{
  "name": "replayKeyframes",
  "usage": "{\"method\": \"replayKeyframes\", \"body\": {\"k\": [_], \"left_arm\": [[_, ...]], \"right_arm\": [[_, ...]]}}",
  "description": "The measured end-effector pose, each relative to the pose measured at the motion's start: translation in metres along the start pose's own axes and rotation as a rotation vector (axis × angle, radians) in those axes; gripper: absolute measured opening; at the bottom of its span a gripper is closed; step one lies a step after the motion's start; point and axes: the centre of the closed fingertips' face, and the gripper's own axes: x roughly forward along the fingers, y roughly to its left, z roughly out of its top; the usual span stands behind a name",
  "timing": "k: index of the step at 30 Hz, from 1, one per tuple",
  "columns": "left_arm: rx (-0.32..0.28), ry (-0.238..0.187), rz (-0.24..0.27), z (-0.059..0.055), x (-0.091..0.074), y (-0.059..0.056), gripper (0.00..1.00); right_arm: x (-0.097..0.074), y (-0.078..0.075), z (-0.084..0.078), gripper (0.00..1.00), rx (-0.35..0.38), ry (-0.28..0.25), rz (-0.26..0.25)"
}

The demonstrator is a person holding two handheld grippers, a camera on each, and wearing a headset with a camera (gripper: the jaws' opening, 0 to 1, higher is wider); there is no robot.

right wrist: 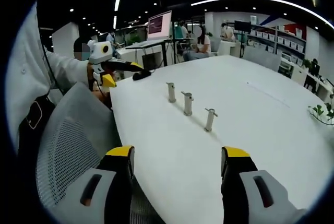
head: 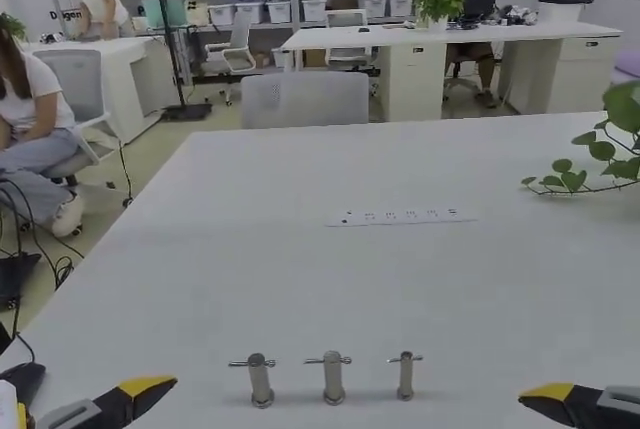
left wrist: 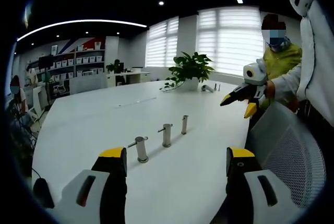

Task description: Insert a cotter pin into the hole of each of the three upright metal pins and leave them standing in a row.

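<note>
Three upright metal pins (head: 261, 379) (head: 333, 377) (head: 405, 375) stand in a row near the front edge of the white table (head: 400, 289). Each has a cotter pin through the hole at its top. My left gripper (head: 140, 391) is at the bottom left, off to the side of the row, and my right gripper (head: 545, 396) is at the bottom right. In the left gripper view the left gripper (left wrist: 176, 153) is open and holds nothing, with the pins (left wrist: 166, 135) ahead. The right gripper (right wrist: 177, 153) is also open and holds nothing, facing the pins (right wrist: 187, 103).
A flush power strip (head: 400, 217) lies mid-table. Plant vines (head: 600, 159) trail over the right edge. A grey chair (head: 305, 99) stands at the far side and a mesh chair (right wrist: 68, 140) is beside the person. Other people sit at desks behind.
</note>
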Motion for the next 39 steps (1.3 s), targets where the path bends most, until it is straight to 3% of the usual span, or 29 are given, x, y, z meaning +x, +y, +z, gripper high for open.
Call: {"method": "replayKeyframes", "body": {"k": [6,15,25,39], "left_arm": [[-0.010,-0.002,0.017,-0.002,-0.002,-0.002,0.79],[-0.039,-0.006,0.078,-0.007,-0.008,0.004,0.81],[-0.069,-0.006,0.132,-0.008,-0.006,0.009,0.79],[-0.089,-0.005,0.157,-0.011,0.000,0.014,0.79]], "right_arm": [[-0.002,-0.003,-0.003,0.72,0.014,-0.007,-0.027],[0.005,-0.019,0.000,0.78,0.057,-0.038,-0.093],[0.017,-0.021,-0.001,0.79,0.062,-0.019,-0.109],[0.025,-0.020,0.001,0.79,0.057,-0.009,-0.106]]}}
